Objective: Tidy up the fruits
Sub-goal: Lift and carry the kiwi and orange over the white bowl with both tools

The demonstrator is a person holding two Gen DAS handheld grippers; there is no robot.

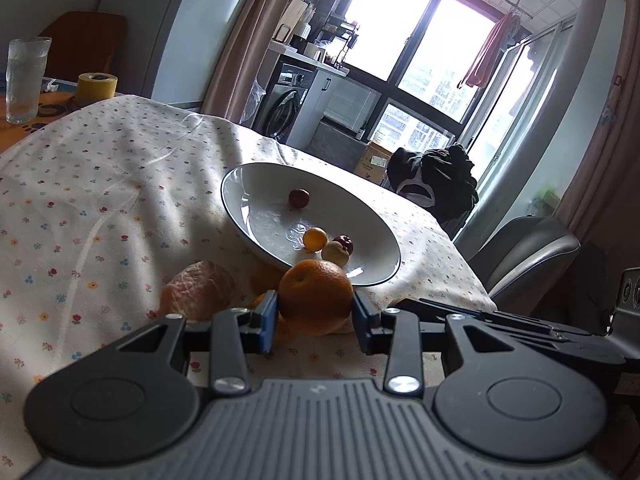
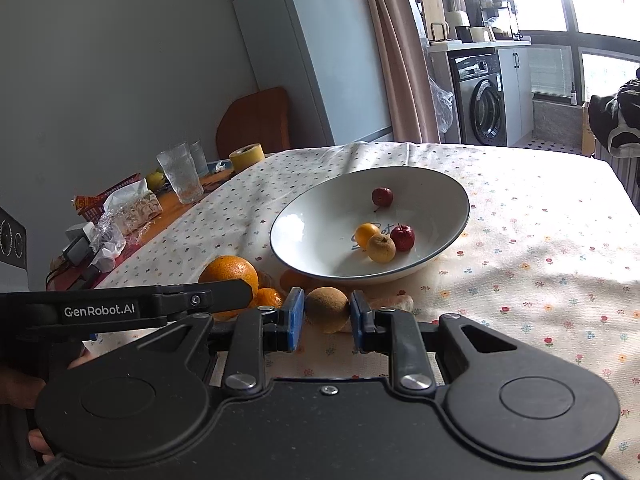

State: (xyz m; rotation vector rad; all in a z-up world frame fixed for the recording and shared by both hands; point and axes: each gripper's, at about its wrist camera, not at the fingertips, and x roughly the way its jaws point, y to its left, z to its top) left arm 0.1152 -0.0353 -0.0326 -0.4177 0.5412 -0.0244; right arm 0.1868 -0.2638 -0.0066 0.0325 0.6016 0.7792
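Note:
My left gripper [image 1: 315, 312] is shut on a large orange [image 1: 315, 300], with a blue pad against each side, just in front of the white plate [image 1: 240, 184]. My right gripper [image 2: 326, 320] is shut on a round brown fruit [image 2: 327, 309] low over the cloth, near the plate's [image 2: 288, 216] front rim. On the plate lie two small red fruits [image 2: 382, 196] [image 2: 403, 237], a small orange one [image 2: 366, 234] and a yellow one [image 2: 381, 249]. The right wrist view shows the left gripper [image 2: 224, 296] at the orange [image 2: 230, 274], beside small mandarins [image 2: 269, 297].
A pale peeled fruit [image 1: 200, 292] lies left of the held orange. The floral tablecloth [image 2: 540, 260] covers the table. Glasses [image 2: 180, 178], yellow tape [image 2: 247, 157] and wrapped clutter [image 2: 120, 212] sit at the far left. Chairs [image 1: 528, 256] stand past the table's right edge.

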